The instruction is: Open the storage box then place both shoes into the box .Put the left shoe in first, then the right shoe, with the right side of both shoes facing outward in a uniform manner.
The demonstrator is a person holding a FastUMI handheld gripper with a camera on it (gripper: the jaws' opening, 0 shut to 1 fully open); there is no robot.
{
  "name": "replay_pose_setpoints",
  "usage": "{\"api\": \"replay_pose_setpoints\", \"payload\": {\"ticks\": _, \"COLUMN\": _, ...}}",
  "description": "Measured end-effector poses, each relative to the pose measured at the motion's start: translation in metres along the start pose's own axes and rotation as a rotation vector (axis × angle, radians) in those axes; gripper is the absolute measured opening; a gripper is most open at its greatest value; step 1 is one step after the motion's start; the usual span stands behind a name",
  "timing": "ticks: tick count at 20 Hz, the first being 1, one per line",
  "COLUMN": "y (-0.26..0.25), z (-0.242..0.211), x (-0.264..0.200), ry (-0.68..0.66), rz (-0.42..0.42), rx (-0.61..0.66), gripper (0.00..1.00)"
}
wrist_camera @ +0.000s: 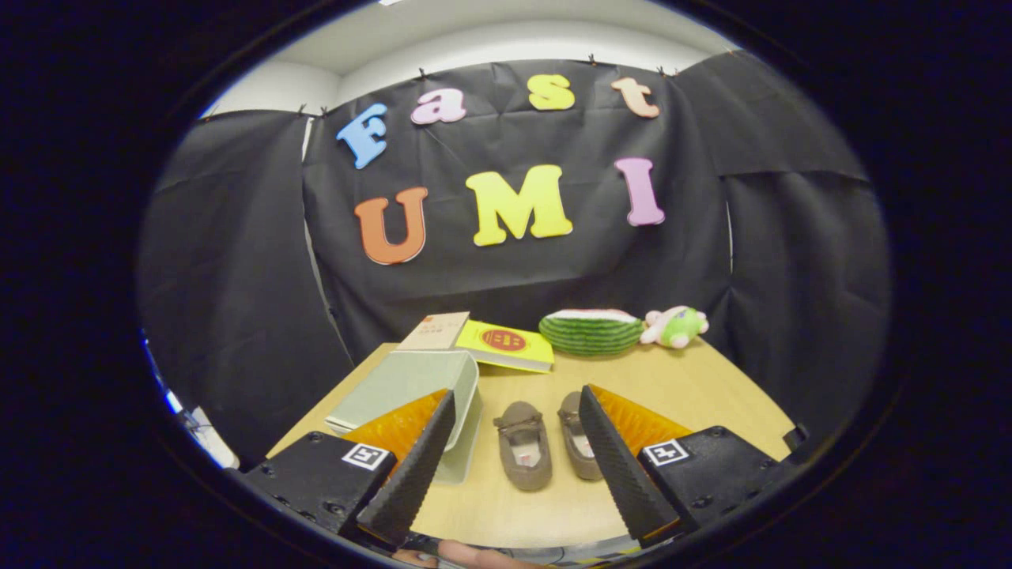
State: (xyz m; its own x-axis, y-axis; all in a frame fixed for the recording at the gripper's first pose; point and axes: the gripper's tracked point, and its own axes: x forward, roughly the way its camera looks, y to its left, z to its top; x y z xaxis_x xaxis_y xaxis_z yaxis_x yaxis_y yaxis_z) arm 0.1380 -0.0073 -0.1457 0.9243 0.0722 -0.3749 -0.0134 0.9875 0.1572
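— Black cloth hangs behind a light wooden table (680, 379), with a strip of pale wall above it. What stands on that table?

— At the far edge, against the cloth, a yellow book (506, 345) lies flat, and a paler book (434, 331) rests just beside it, overlapping its near-left corner. Further along the same edge sits a watermelon-slice plush (590, 330), and touching its end a small green and pink plush toy (676, 325).

— And the storage box?

— The storage box (415, 387), pale green, sits nearer on the table, in front of the books. Its lid is down. One finger covers its near corner.

— Where are the shoes?

— Two brown shoes lie side by side just beside the box, toes pointing away toward the books. The left-hand shoe (524, 444) lies fully between the fingers. The right-hand shoe (575, 438) is partly hidden behind the other finger. They are close together but I cannot tell whether they touch.

— What is the gripper doing?

— The gripper (518, 399) hovers above the near part of the table with its fingers spread wide, nothing between them but the view of the shoes below and ahead. It touches neither shoe nor box. A bit of the person's hand (466, 553) shows underneath.
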Motion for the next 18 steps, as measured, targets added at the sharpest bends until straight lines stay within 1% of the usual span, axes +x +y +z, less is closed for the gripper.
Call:
{"api": "replay_pose_setpoints", "payload": {"ticks": 5, "y": 0.009, "z": -0.020, "x": 0.078, "ry": 0.167, "rz": 0.130, "rx": 0.075, "gripper": 1.00}}
{"api": "replay_pose_setpoints", "payload": {"ticks": 8, "y": 0.010, "z": -0.032, "x": 0.120, "ry": 0.266, "rz": 0.198, "rx": 0.151, "gripper": 1.00}}
{"api": "replay_pose_setpoints", "payload": {"ticks": 9, "y": 0.014, "z": -0.036, "x": 0.134, "ry": 0.307, "rz": 0.237, "rx": 0.189, "gripper": 1.00}}
{"api": "replay_pose_setpoints", "payload": {"ticks": 10, "y": 0.020, "z": -0.037, "x": 0.145, "ry": 0.343, "rz": 0.294, "rx": 0.234, "gripper": 1.00}}
{"api": "replay_pose_setpoints", "payload": {"ticks": 12, "y": 0.035, "z": -0.032, "x": 0.166, "ry": 0.379, "rz": 0.428, "rx": 0.336, "gripper": 1.00}}
{"api": "replay_pose_setpoints", "payload": {"ticks": 14, "y": 0.034, "z": -0.040, "x": 0.188, "ry": 0.453, "rz": 0.474, "rx": 0.420, "gripper": 0.99}}
{"api": "replay_pose_setpoints", "payload": {"ticks": 15, "y": 0.033, "z": -0.051, "x": 0.196, "ry": 0.526, "rz": 0.489, "rx": 0.443, "gripper": 1.00}}
{"api": "replay_pose_setpoints", "payload": {"ticks": 16, "y": 0.037, "z": -0.063, "x": 0.199, "ry": 0.594, "rz": 0.531, "rx": 0.460, "gripper": 0.99}}
{"api": "replay_pose_setpoints", "payload": {"ticks": 18, "y": 0.046, "z": -0.071, "x": 0.204, "ry": 0.671, "rz": 0.620, "rx": 0.492, "gripper": 1.00}}
